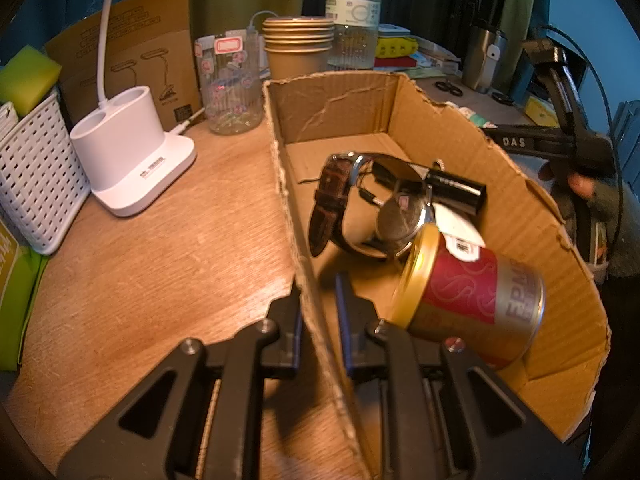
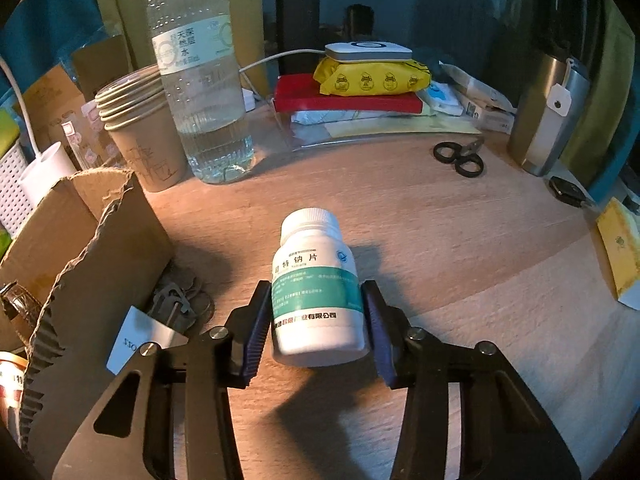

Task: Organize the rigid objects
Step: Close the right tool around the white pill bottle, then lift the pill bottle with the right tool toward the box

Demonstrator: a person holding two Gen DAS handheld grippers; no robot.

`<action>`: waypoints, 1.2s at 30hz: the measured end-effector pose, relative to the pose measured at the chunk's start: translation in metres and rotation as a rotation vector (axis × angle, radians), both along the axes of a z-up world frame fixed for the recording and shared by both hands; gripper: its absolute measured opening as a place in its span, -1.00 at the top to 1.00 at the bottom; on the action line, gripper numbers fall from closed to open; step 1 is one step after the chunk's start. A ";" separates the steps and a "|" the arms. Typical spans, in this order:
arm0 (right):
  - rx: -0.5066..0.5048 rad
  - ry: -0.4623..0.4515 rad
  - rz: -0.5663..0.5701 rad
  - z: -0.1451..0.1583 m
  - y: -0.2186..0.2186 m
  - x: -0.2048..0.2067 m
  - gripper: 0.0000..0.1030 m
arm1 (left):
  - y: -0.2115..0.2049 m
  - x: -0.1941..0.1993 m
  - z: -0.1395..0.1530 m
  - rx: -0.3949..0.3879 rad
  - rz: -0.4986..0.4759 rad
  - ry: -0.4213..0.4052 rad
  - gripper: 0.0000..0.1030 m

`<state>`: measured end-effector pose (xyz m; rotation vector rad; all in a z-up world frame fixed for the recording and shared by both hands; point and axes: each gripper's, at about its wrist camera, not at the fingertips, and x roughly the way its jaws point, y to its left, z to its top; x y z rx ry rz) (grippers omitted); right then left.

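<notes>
Pill bottle (image 2: 318, 288) gripped, box (image 1: 460, 120) wall pinched

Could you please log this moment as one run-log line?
left hand-held gripper: shut on cardboard box wall | right hand-held gripper: shut on pill bottle

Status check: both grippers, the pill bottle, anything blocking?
Left gripper clamped on torn cardboard box wall. Right gripper grips white pill bottle, lifted. Red-gold tin, brown-strapped watch already boxed.
</notes>
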<state>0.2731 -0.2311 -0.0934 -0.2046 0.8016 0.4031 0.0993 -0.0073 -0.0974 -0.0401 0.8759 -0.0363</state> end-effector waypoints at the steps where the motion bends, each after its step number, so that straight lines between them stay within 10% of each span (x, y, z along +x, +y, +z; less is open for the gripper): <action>1: 0.001 -0.002 -0.002 0.000 0.000 -0.001 0.09 | 0.000 0.000 0.000 0.000 0.000 0.000 0.70; 36: 0.058 -0.172 0.079 0.065 0.023 -0.085 0.12 | 0.000 0.000 0.000 0.000 0.000 0.000 0.70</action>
